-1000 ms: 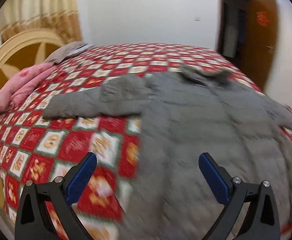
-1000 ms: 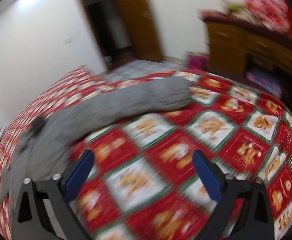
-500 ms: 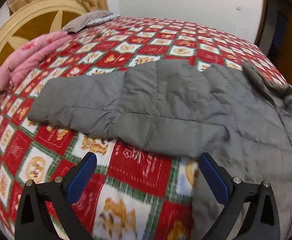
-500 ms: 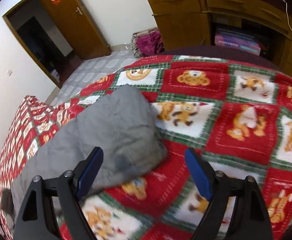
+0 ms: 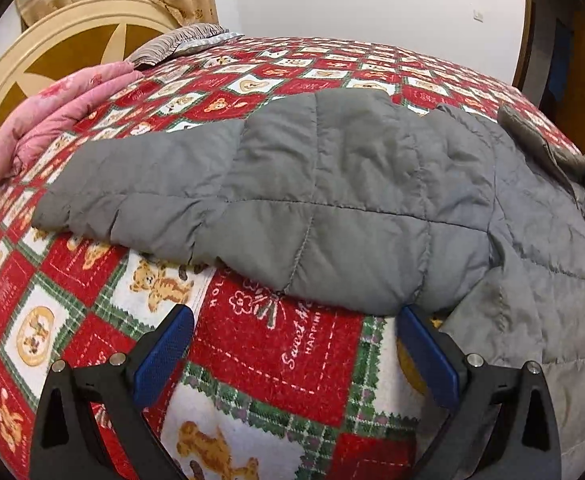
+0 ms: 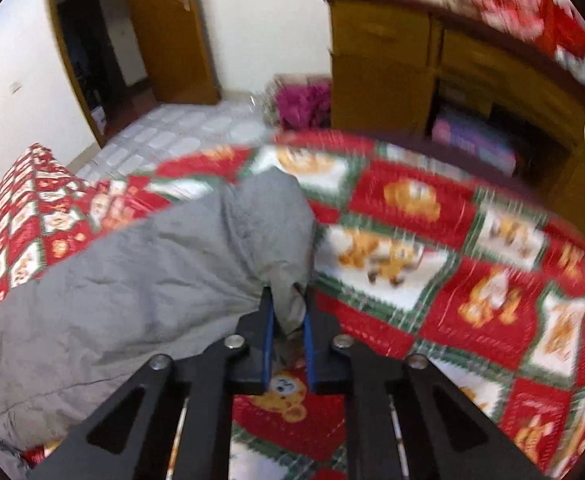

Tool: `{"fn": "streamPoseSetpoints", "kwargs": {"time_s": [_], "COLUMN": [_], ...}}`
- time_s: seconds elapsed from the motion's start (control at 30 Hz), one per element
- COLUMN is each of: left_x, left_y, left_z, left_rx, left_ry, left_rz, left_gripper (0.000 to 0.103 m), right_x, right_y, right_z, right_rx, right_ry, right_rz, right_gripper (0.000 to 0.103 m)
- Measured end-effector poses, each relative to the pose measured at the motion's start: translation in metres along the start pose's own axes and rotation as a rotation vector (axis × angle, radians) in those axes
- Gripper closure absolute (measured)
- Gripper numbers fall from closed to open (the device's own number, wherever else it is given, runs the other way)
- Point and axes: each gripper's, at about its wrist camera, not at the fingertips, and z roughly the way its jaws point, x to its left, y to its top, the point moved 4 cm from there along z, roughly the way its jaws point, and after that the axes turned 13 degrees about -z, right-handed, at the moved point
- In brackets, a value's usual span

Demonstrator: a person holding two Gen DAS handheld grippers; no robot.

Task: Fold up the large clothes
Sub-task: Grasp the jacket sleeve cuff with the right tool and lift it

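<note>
Left wrist view first: the left gripper (image 5: 294, 354) hangs with its jaws spread wide and nothing between them, low over the bedspread (image 5: 276, 364). The grey padded jacket (image 5: 332, 200) lies flat just ahead of the fingertips, one sleeve (image 5: 140, 196) running off past the left jaw, the body spreading away beyond the right jaw. The right fingertip (image 5: 410, 320) sits right at the armpit fold, touching or nearly so; I can't tell which. A pink folded blanket (image 5: 52, 120) and a striped pillow (image 5: 176, 42) lie far ahead, well clear.

Over to the right wrist view, blurred: the right gripper (image 6: 288, 324) has its jaws pinched almost together on the cuff end of the other sleeve (image 6: 228, 232), a tuck of grey cloth bunched between the blue pads. The sleeve trails away to the left of the jaws.

So this looks like the sleeve-folding step, barely begun. Next, I'd say, the left jaws need to nose forward and close on the near sleeve edge, then both sleeves carry inward across the body.
</note>
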Motion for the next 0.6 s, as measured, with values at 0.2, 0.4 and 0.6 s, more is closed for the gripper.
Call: {"fn": "streamPoseSetpoints", "kwargs": {"time_s": [0.2, 0.4, 0.6], "left_x": [0.000, 0.004, 0.005], "left_y": [-0.001, -0.001, -0.001], "left_z": [0.001, 0.001, 0.001], "left_rx": [-0.002, -0.004, -0.006], "left_ry": [-0.010, -0.033, -0.045], "left_rz": [-0.008, -0.022, -0.028], "left_gripper": [0.001, 0.001, 0.001], "right_x": [0.080, 0.215, 0.335], "right_y": [0.018, -0.018, -0.088], "right_z": [-0.084, -0.163, -0.204], "right_rx": [-0.180, -0.318, -0.318], "right_ry": [0.026, 0.152, 0.357], "right_rz": [-0.262, -0.573, -0.763], "right_gripper": [0.090, 0.090, 0.090]}}
